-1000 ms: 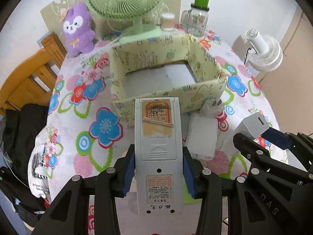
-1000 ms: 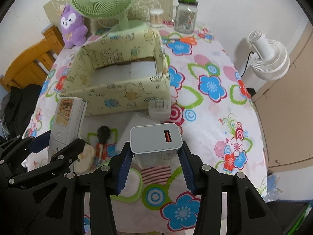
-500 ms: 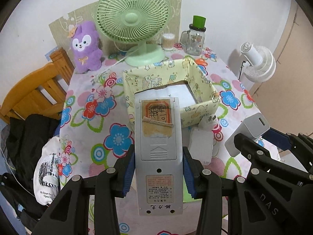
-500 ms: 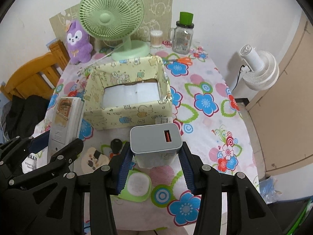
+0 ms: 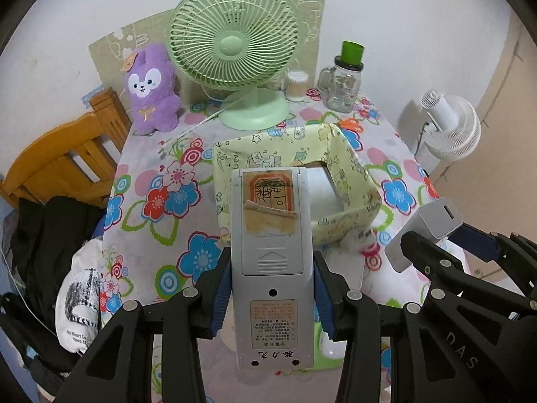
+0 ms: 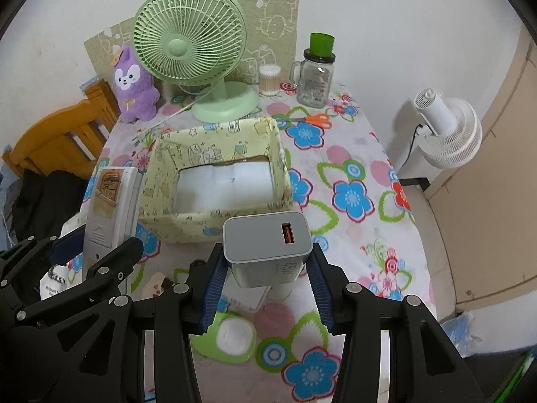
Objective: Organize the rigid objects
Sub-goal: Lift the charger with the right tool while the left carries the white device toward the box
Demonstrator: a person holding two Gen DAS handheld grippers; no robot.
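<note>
Left wrist view first: my left gripper (image 5: pixel 272 297) has its jaws clenched on a grey remote control (image 5: pixel 272 268), back side up, the blue pads pressing its two long edges. The remote is held in the air above the bench (image 5: pixel 147 208), its far end overlapping the near wall of the yellow fabric box (image 5: pixel 355 181) in this view. At the right edge I see my right gripper (image 5: pixel 446 245) with a grey charger block (image 5: pixel 426 231) between its fingers.

From the right wrist view, the right gripper (image 6: pixel 266 283) has its jaws clamped on that charger (image 6: pixel 268 247), port face turned away from the camera, also clear of the bench. My left gripper (image 6: pixel 90 252) sits at the left with the remote (image 6: pixel 110 205) just beside the box's left wall.

The box (image 6: pixel 214 154) stands open in the middle of the flowered cloth, with only a pale lining showing inside. On the bench below the charger lie a white case (image 6: pixel 233 334) and other small items partly hidden by the fingers.

Farther back stand a green desk fan (image 6: pixel 191 50), a purple plush toy (image 6: pixel 132 87), a jar of cotton swabs (image 6: pixel 269 79) and a glass mug with a green lid (image 6: pixel 315 74). Orange-handled scissors (image 6: pixel 315 120) lie behind the box. A wooden chair (image 6: pixel 57 134) is at the left, a white fan (image 6: pixel 449 131) off the bench to the right.
</note>
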